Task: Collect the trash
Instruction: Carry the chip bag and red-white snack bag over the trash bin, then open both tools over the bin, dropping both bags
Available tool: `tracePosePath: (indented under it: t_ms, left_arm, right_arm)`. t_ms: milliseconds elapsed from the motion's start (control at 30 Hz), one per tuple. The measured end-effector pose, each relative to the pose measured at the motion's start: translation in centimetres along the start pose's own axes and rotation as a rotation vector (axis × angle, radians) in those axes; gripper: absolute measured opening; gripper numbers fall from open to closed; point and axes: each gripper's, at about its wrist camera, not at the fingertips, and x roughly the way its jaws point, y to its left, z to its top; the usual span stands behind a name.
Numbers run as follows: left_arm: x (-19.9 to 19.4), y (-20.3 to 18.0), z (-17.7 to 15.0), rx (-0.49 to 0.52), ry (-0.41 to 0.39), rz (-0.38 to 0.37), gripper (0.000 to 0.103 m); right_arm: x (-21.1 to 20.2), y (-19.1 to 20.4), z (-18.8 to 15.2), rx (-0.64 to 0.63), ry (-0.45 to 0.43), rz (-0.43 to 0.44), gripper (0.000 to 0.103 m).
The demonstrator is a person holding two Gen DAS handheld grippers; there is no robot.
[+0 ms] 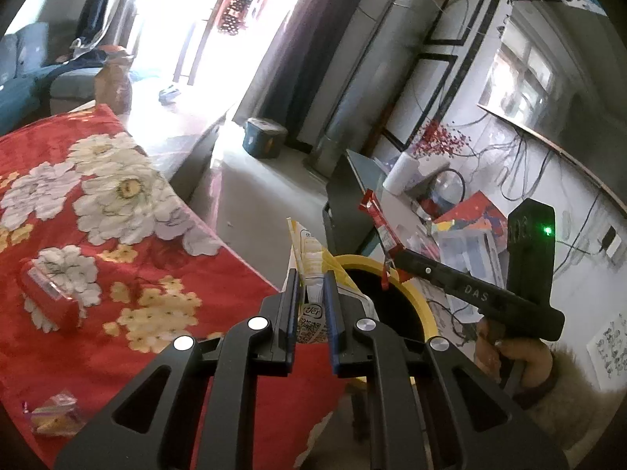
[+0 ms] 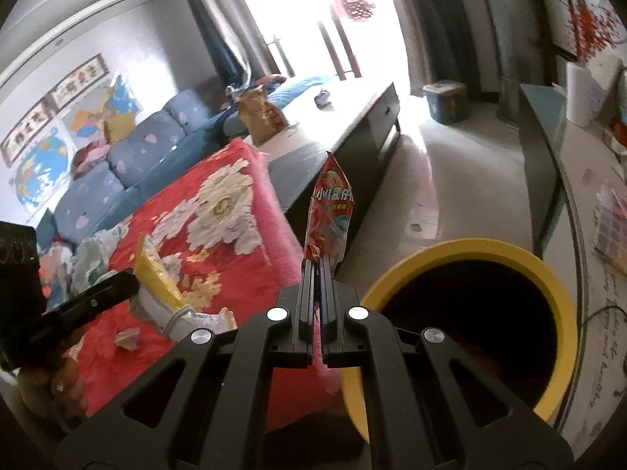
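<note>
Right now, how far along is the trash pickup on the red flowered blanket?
Done: cannot tell; the yellow-rimmed round bin looks dark inside. In hand: the left tongs grip a yellow-and-white plastic wrapper, the right tongs pinch a red snack wrapper, both near the bin. Left: a crumpled clear wrapper and a red clear-topped box lie on the red flowered blanket.

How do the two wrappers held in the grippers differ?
The yellow-and-white wrapper is broad and crumpled, spreading past the left gripper; the red wrapper is narrow and stands straight up from the right gripper. The left jaws stay slightly apart around theirs; the right jaws are fully shut. Both are carried near the yellow-rimmed bin.
</note>
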Motion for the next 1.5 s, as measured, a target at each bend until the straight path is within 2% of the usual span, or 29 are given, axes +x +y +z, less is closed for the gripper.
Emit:
tracePosePath:
  t_ms: [700,1067,1100,1167,1200,1233,1267,1333,1400,1467,1500]
  left_arm:
    - [5.9,-5.3,-1.3,0.107,0.088,-0.048,0.012]
    - [10.0,-7.6,-2.9,0.152,0.145,-0.086,0.012]
    - [10.5,-7.7,-3.0,0.155,0.152,-0.092,0.013]
    - [11.6,-8.0,-3.4,0.15,0.162,-0.117,0.016]
    - [12.4,-7.9,-3.6,0.132,0.172,-0.137,0.018]
    - [13.2,-7.8,-3.7,0.114,0.182,-0.145,0.029]
    - [13.6,-7.7,-3.9,0.106,0.189,-0.144,0.052]
    - [13.8,-7.4,-4.1,0.096,0.181,-0.129,0.067]
    - [13.3,-7.2,-4.0,0.11,0.168,-0.113,0.067]
    - [12.1,-6.7,-3.8,0.13,0.136,-0.062,0.074]
    - [11.5,-6.5,-3.7,0.132,0.121,-0.049,0.077]
  right_arm:
    - [-1.3,-6.9,-1.5,0.15,-0.013,-0.091,0.0]
    - [-1.0,-10.5,-2.6,0.217,0.063,-0.11,0.001]
    - [-1.0,-10.8,-2.8,0.225,0.065,-0.113,0.004]
    - [-1.0,-11.5,-3.1,0.256,0.072,-0.115,0.008]
    - [-1.0,-11.9,-3.2,0.27,0.073,-0.117,0.015]
    - [-1.1,-12.3,-3.4,0.291,0.071,-0.129,0.025]
    - [-1.3,-12.7,-3.5,0.307,0.067,-0.136,0.03]
    - [-1.7,-13.2,-3.6,0.33,0.052,-0.143,0.038]
    - [-1.9,-13.2,-3.5,0.324,0.04,-0.16,0.043]
    - [-2.0,-12.5,-3.3,0.307,0.022,-0.163,0.045]
    - [-1.9,-12.0,-3.3,0.292,0.014,-0.153,0.049]
